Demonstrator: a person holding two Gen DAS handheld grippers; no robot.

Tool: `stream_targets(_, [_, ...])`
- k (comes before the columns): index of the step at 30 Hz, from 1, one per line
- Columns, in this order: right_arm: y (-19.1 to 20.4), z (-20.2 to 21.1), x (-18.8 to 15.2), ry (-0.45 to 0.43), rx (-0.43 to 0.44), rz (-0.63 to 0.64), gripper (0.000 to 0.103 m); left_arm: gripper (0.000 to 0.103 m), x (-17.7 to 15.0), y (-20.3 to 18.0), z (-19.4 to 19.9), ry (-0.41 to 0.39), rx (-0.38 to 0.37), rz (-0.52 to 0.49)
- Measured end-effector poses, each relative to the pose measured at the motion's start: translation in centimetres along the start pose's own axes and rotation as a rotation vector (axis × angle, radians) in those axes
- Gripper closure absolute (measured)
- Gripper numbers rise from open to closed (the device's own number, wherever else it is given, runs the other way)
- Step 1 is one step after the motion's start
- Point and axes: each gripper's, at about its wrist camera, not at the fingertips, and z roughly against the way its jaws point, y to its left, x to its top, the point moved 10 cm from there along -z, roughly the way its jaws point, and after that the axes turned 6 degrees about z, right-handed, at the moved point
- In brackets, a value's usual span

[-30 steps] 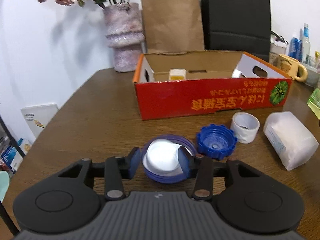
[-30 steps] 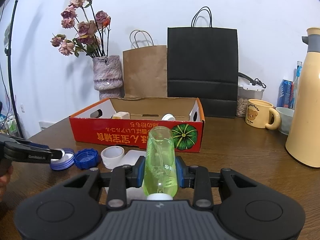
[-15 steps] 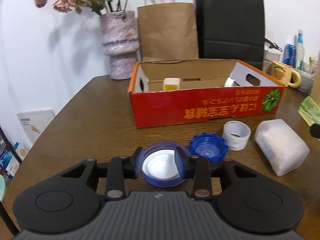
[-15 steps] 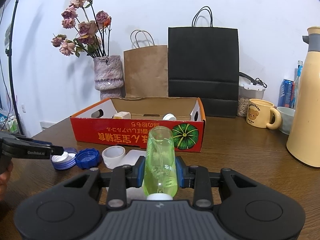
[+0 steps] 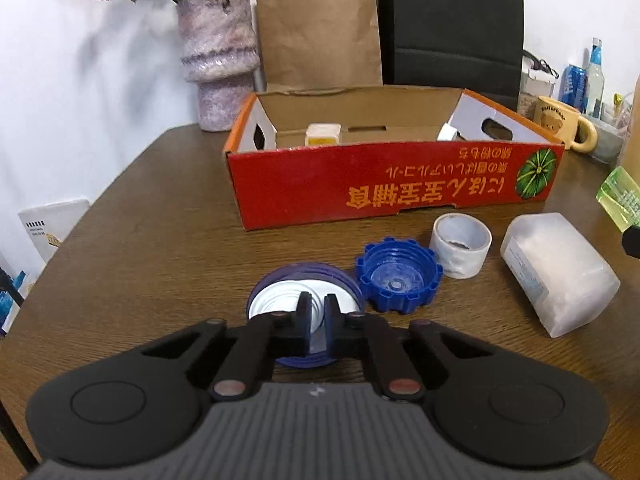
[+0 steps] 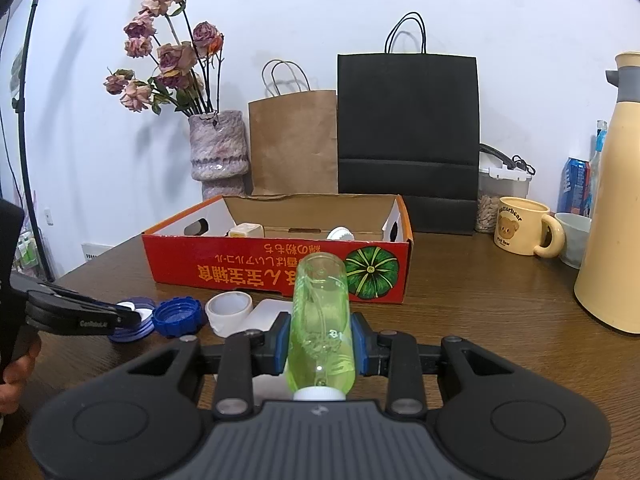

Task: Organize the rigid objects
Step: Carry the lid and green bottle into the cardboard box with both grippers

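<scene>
1. Left tongs pinch narrow on the near rim of the purple lid, which lies on the surface at 6 o'clock of the red box; lift straight so it clears the blue cap touching it at 3 o'clock
2. Right tongs grip the green bottle; keep it level, carry it toward 12 o'clock over the box wall

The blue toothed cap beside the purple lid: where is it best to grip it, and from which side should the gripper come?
Probably from above, fingers across the outer wall. The blue toothed cap lies flat, open side up, and its notched rim should give purchase. Close along the near-far line: the purple lid and white tape roll crowd its two sides.
</scene>
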Motion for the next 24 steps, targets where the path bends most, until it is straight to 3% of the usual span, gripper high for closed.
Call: stream_targets(24, [0.7, 0.3, 1.7, -0.028, 0.023, 0.019, 0.073, 0.097, 4.5, -0.1, 5.1, -0.152, -0.018, 0.075])
